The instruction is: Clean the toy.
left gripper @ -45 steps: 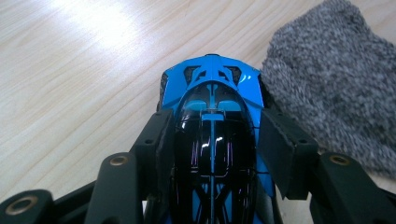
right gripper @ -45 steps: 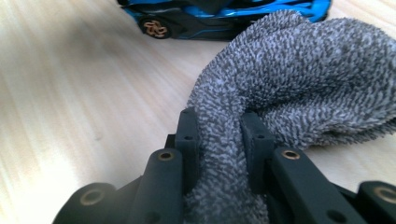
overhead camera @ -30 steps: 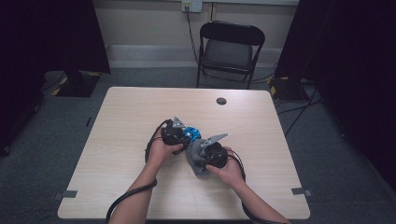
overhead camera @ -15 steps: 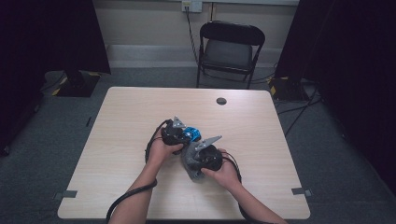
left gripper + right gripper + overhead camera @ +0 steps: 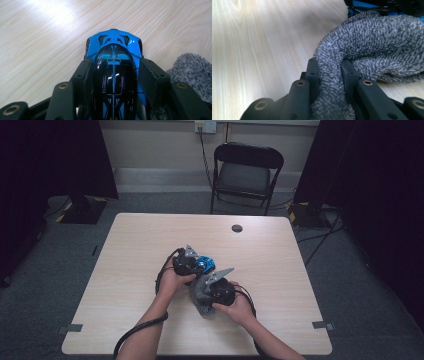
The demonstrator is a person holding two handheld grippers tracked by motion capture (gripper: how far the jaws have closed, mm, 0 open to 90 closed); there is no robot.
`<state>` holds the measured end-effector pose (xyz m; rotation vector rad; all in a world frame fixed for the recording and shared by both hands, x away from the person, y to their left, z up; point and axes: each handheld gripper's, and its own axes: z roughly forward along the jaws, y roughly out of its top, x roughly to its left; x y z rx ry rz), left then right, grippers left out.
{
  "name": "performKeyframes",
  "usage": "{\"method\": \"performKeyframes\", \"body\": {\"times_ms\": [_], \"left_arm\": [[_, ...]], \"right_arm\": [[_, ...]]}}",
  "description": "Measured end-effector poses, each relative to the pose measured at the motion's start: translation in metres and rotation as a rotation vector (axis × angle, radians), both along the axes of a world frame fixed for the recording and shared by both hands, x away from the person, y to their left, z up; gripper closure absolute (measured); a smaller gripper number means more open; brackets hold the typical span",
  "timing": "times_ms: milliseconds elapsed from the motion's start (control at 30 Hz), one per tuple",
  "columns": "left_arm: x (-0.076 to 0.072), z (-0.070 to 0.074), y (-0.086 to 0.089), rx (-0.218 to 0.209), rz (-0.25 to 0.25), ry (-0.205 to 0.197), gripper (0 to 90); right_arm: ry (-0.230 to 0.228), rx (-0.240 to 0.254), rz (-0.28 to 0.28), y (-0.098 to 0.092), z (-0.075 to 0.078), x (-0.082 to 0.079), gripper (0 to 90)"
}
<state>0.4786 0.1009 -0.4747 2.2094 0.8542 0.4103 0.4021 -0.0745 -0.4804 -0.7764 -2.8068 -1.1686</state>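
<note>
both pairs of jaws are busy: the ones on my left gripper (image 5: 113, 75) are clamped on the flanks of a blue toy car (image 5: 113, 65), and the ones on my right gripper (image 5: 329, 72) are pinched tight on a fold of grey towel (image 5: 372, 47). in the left gripper view the car's glossy black canopy runs straight up between the pads, its blue nose pointing away over the wooden table (image 5: 45, 37), and a corner of towel sits just beside its right flank. in the high view the car (image 5: 205, 264) lies near the middle of the table (image 5: 280, 270), under my left gripper (image 5: 187, 262), with my right gripper (image 5: 215, 290) and the bunched towel (image 5: 202, 297) just behind it on my side.

little has changed over the last second. the left hand and the car sit where they did. the right gripper has shifted only slightly, drawing a touch toward my left one, so the cloth now lies closer against the car's side. in the right gripper view the blue body peeks just past the top of the towel, near it, though i cannot tell whether they touch.

i read this as wiping the car down while it is held steady: the grip and the cloth are set, and the rubbing stroke along the bodywork looks barely begun.
</note>
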Motion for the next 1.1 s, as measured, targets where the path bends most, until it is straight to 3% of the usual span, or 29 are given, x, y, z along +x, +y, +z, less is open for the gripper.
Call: {"method": "performKeyframes", "body": {"times_ms": [1100], "left_arm": [[0.000,0.001,0.000,0.010,-0.002,0.006,46.4]], "right_arm": [[-0.011,0.005,0.115,0.006,0.002,-0.018,72.9]]}}
